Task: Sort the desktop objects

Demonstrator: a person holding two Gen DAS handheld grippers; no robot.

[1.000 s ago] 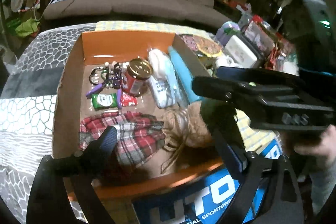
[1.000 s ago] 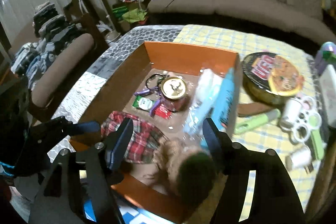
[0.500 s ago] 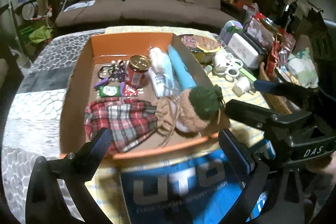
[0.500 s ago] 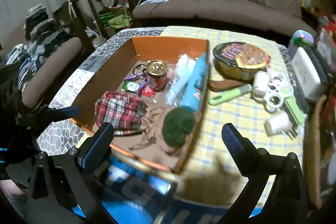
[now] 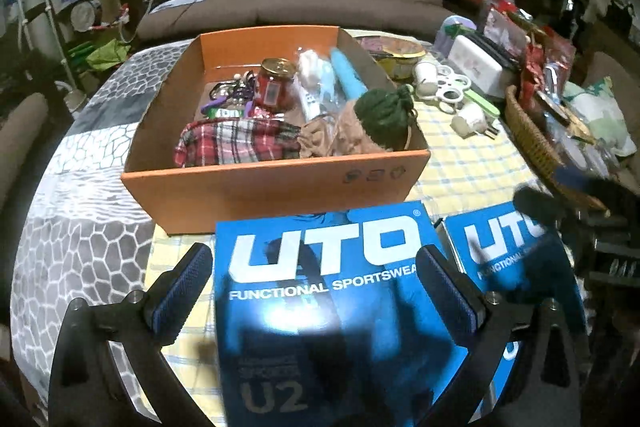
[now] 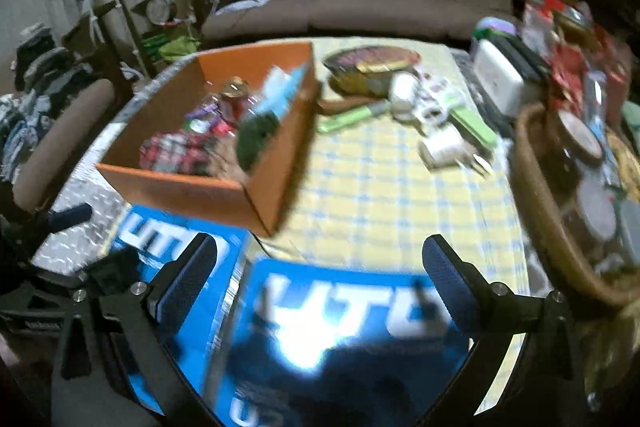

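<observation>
Left claw point(image 5: 316, 293), right claw point(image 6: 322, 281) spread above two blue boxes point(image 5: 332, 307)

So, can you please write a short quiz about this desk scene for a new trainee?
1. True or false: the red glass jar with the gold lid stands inside the orange cardboard box.
2. Which lies outside the box, on the yellow checked tablecloth? A) the red plaid fabric pouch B) the light green stick-shaped tool C) the dark green knitted pouch
3. Fill in: the left hand-held gripper hovers open above a blue printed ___ box.

Key: 1 true; 2 B; 3 UTO. The right hand-held gripper is open too.
</observation>
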